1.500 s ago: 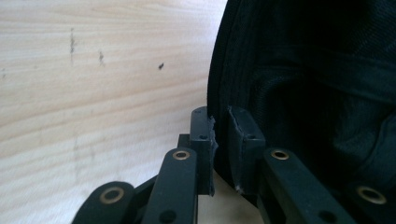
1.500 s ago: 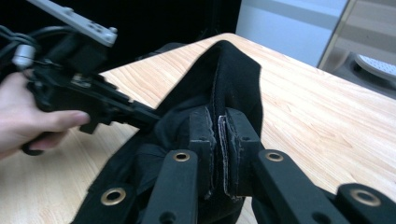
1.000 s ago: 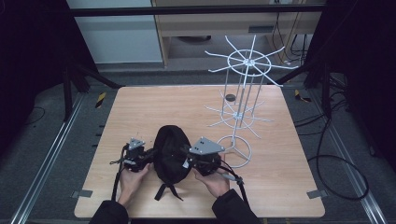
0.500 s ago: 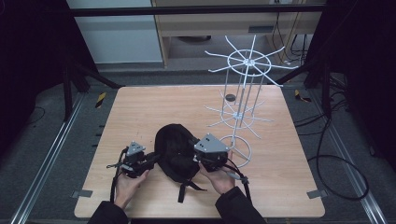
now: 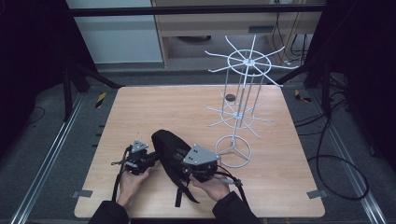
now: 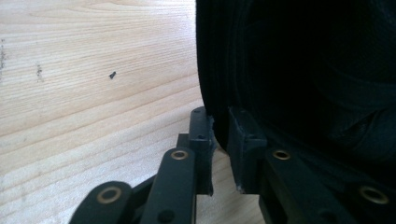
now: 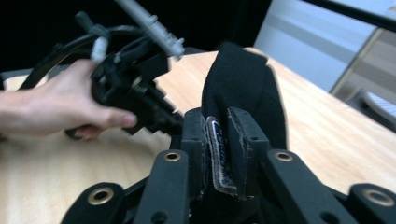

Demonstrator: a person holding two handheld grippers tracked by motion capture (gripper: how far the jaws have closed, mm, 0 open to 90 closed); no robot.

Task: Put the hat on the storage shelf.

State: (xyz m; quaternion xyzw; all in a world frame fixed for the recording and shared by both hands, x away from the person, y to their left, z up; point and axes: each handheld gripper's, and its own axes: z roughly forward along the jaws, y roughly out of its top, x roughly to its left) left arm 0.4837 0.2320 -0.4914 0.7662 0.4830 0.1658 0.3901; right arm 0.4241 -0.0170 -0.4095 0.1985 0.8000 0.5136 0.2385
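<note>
A black fabric item with loose straps stands raised off the wooden table near its front edge, held between both grippers. My left gripper is shut on its left edge; in the left gripper view the jaws pinch the dark rim. From the right, my right gripper is shut on the other side. In the right gripper view its jaws clamp a stitched strip of the black fabric item, with the fabric rising behind. The left gripper and the hand holding it show beyond.
A white wire display rack with radiating hooks stands right of centre on a ring base, close to my right gripper. A small dark disc lies near the rack's far side. Cables run over the floor at right.
Both grippers have tipped the black fabric item up from lying flat, so it now stands narrower and slanted. The right gripper has shifted nearer the front edge, and the straps hang lower.
</note>
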